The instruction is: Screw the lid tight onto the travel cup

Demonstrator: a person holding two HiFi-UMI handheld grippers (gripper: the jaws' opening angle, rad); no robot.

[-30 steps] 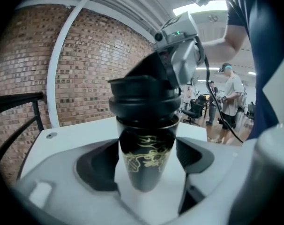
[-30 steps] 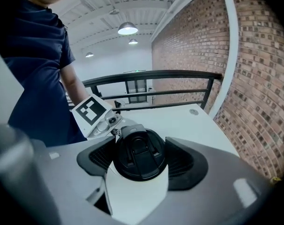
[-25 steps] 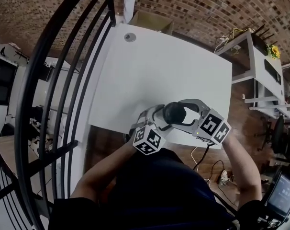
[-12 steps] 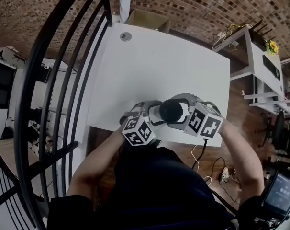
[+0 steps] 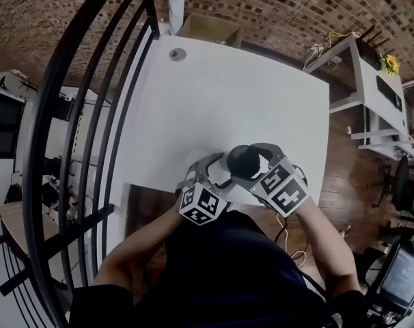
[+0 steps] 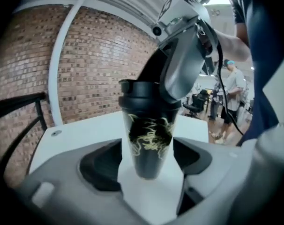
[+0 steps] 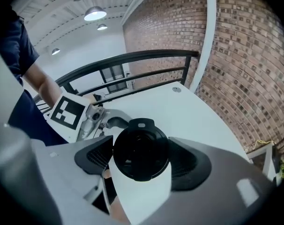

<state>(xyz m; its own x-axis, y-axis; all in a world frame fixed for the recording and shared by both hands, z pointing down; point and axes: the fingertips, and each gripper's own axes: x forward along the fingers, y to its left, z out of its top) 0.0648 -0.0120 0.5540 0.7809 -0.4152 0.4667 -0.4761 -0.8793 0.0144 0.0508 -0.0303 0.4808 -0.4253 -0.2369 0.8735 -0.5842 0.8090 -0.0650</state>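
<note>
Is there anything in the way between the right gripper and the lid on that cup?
Nothing visible does. The lid, on top of the cup, already sits between the jaws of the right gripper, which have just been opening. No object shows between its pads and the lid.

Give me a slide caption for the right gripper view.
Looking down the right claw, jaws just opened wider around the black lid on the travel cup, white table beyond.
</note>
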